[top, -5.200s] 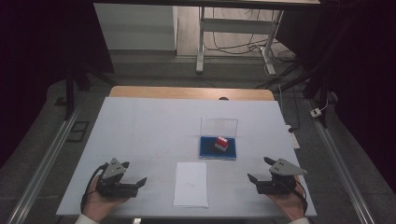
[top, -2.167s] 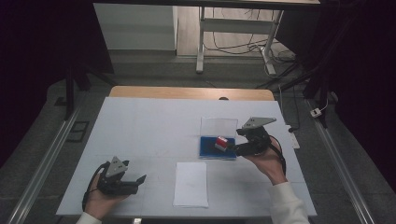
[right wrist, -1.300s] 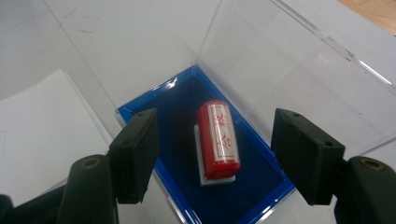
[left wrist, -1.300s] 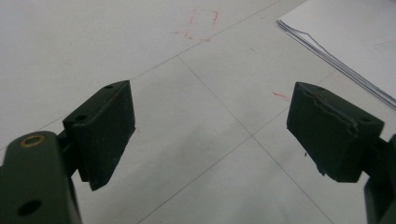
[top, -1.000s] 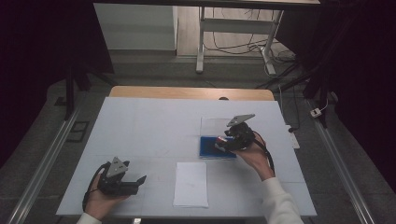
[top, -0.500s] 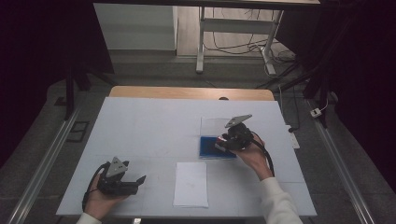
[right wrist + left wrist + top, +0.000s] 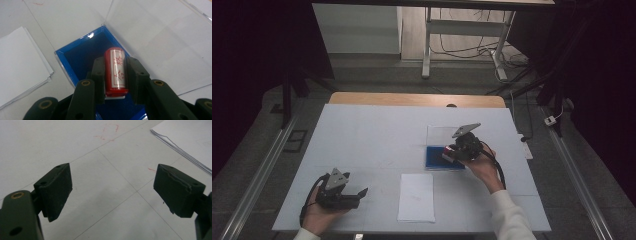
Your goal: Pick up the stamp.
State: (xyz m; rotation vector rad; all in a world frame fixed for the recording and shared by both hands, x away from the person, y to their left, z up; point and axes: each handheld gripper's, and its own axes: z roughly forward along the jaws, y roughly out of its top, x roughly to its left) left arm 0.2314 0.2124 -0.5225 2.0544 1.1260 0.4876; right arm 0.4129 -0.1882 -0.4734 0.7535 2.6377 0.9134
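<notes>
A red stamp (image 7: 115, 72) with a white label of red characters lies in a blue tray (image 7: 75, 53) whose clear lid (image 7: 155, 37) stands open behind it. My right gripper (image 7: 115, 77) has just been closing and is now shut on the red stamp, its pads pressing both sides. In the high view the right gripper (image 7: 453, 151) sits over the blue tray (image 7: 432, 159) at centre right. My left gripper (image 7: 360, 193) rests at the near left of the table, open, its fingers (image 7: 56, 190) wide apart over bare white tabletop with nothing between them.
A stack of white paper (image 7: 416, 197) lies at the near centre of the white table (image 7: 372, 135), between the two grippers; its corner (image 7: 185, 142) also shows in the left gripper view. Faint red marks (image 7: 110, 131) are on the tabletop.
The right gripper has stayed over the blue tray since a second ago, after coming from the near right edge. The left gripper has not moved.
</notes>
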